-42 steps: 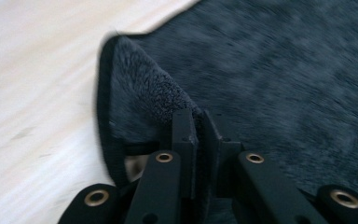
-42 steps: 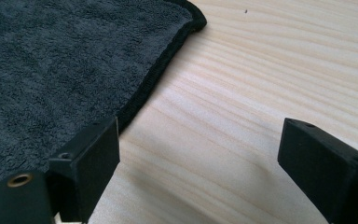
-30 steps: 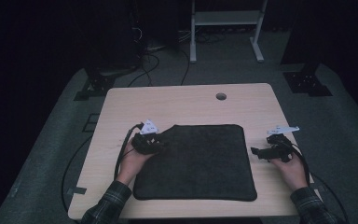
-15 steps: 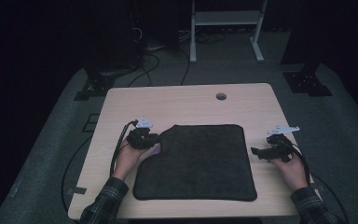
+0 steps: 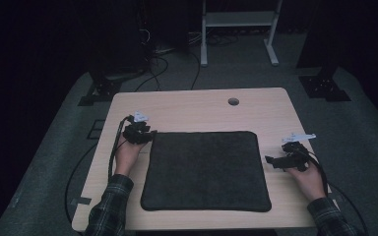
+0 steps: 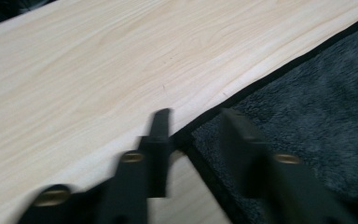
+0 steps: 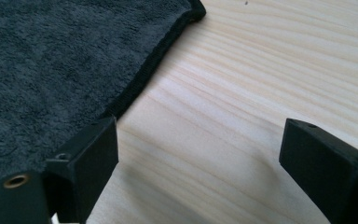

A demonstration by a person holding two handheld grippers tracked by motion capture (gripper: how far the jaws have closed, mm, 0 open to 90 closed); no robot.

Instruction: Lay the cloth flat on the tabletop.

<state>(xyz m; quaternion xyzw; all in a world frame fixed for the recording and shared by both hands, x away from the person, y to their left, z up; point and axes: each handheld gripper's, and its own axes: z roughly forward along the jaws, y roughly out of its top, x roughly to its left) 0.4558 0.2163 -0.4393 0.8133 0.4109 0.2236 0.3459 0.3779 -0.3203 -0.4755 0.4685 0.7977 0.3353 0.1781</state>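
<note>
Now: dark towel flat, both claws at its edges

Dark towel (image 5: 206,169) lies flat mid-surface (image 5: 192,110), nearer the front edge. Left claw (image 6: 193,123) sits at the towel's far-left corner, jaws just been opening, part open, corner between them w/o a grip. Right claw (image 7: 198,140) by the towel's right edge, jaws wide, holding nothing.

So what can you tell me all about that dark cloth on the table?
The cloth is dark grey, nearly black, and looks fluffy like a towel, with a thin stitched hem around it. It is roughly square and lies spread flat in the middle of the pale wooden table. The left tongs sit open at its far left corner. The right tongs stand open beside its right edge, over bare wood.
</note>
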